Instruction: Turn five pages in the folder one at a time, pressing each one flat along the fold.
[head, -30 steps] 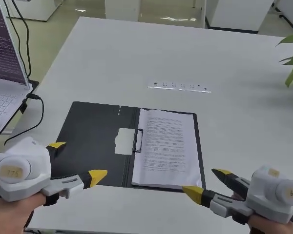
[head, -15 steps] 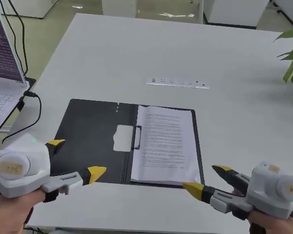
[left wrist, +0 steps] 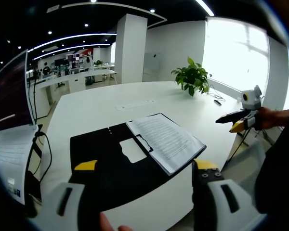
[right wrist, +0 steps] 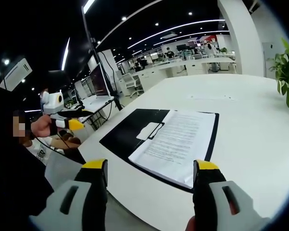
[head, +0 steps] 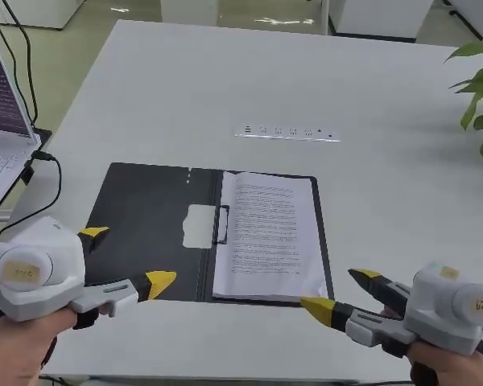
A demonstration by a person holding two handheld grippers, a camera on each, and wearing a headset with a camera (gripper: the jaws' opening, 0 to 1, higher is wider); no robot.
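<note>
White table (head: 225,80) is filling the workspace, with an open-plan office lying beyond it. Nearest the person, the left gripper (head: 127,259) is hovering over the near left corner of the folder (head: 145,233), its yellow-tipped jaws standing wide apart and gripping nothing. The right gripper (head: 342,293) is hanging just off the folder's near right corner, jaws likewise spread and empty.

Between them the folder is lying open and flat near the table's front edge. Its right half is holding a sheaf of printed pages (head: 266,237), pinned at the spine side by a clip (head: 222,225). Its left half is showing bare black cover with a white patch (head: 197,226) and no sheet lying on it. So the first turn is looking not yet begun, and this is reading as the approach. The next move is calling for the right gripper to be pinching only the top sheet at its free near corner, then carrying it over to the left cover.

Further back a socket strip (head: 286,133) is sitting in the tabletop. A laptop (head: 0,121) is standing at the far left and a plant (head: 479,88) at the far right.
</note>
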